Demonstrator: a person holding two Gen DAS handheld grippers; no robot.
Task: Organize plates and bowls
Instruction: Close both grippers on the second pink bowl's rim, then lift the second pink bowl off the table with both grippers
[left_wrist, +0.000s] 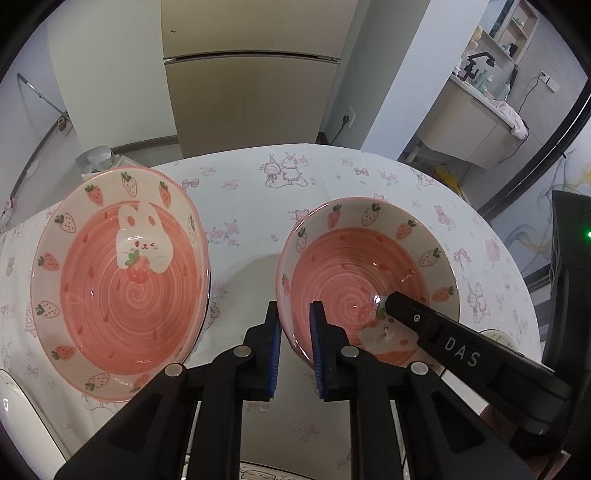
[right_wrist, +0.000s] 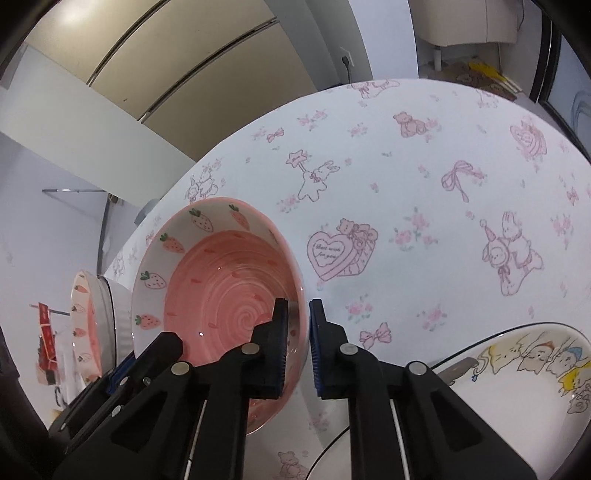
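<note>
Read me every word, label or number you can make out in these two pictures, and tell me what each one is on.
"DAS": white letters on the black finger of the right gripper reaching into the pink bowl, seen from the left wrist.
"Best wish for you": my best reading of the small cursive on the pink heart print on the tablecloth.
Star tag print on the tablecloth: lettering too small to read.
Nothing else is legible.

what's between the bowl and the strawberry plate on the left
Nothing visible: bare tablecloth lies between the bowl and the plate. Both grippers, left and right, already straddle the bowl's rim.
</note>
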